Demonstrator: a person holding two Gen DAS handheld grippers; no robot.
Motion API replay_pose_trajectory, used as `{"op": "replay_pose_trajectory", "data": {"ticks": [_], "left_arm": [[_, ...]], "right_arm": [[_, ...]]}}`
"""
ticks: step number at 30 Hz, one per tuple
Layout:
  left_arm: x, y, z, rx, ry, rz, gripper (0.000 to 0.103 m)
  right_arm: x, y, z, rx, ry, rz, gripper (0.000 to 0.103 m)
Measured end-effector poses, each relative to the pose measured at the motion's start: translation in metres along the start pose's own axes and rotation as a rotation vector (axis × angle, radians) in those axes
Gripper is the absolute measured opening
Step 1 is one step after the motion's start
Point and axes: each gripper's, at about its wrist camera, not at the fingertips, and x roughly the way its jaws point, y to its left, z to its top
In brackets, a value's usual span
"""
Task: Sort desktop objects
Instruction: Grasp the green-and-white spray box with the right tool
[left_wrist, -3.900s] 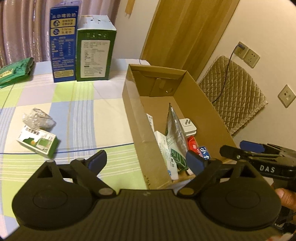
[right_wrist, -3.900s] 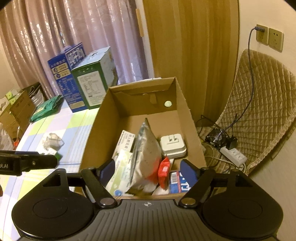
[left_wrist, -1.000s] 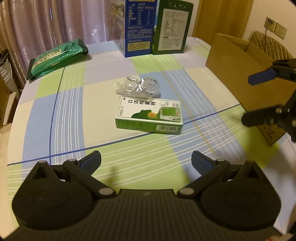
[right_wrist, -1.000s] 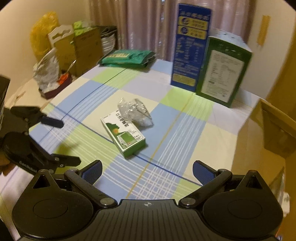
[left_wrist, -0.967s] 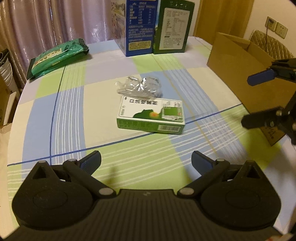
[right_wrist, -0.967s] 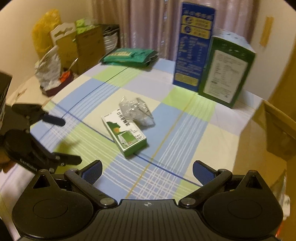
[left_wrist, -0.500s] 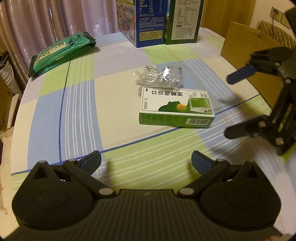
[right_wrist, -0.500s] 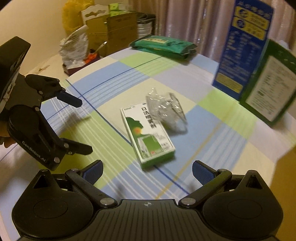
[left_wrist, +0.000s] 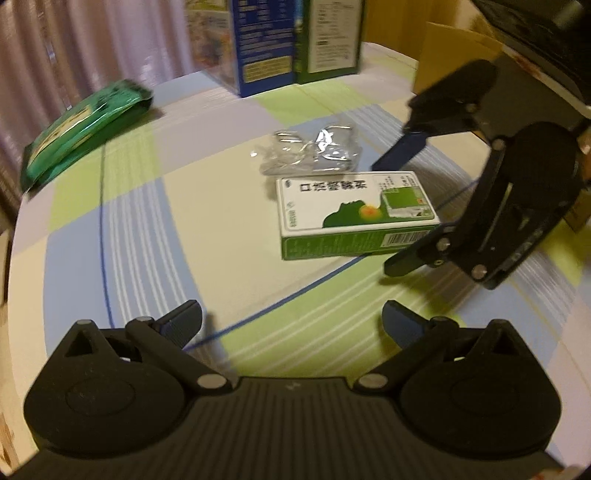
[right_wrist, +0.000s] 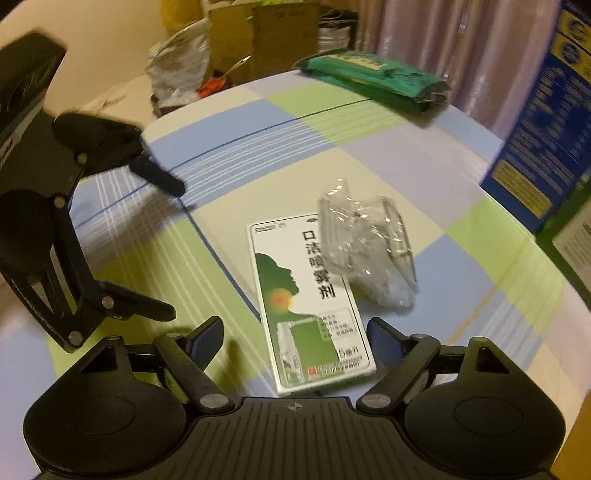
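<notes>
Across the checked tablecloth (right_wrist: 229, 122) things lie well apart: two tall cartons, blue (left_wrist: 260, 44) and green (left_wrist: 328, 35), at the far edge, a cardboard box (left_wrist: 454, 48) at the right edge, a green packet (left_wrist: 85, 125) near the far left corner. Mid-table the white-and-green spray box (right_wrist: 310, 306) lies flat, touching a crumpled clear wrapper (right_wrist: 365, 247) at its far end. Its long axis runs straight between the right gripper (right_wrist: 295, 336), whose jaws have just been closing around its near end, pads apart from it. The left gripper (left_wrist: 291, 317) stands spread, empty, nearer the front edge.

Pinkish curtains (left_wrist: 110, 40), checked tablecloth (left_wrist: 147, 221), cluttered side surface (right_wrist: 122, 92), warm dim light
</notes>
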Motion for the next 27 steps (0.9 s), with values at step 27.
{"op": "replay_pose_trajectory", "data": {"ticks": [27], "left_arm": [[0.016, -0.024, 0.039, 0.466, 0.05, -0.044, 0.102]], "right_arm": [[-0.014, -0.009, -0.039, -0.235, 0.25, 0.049, 0.053]]}}
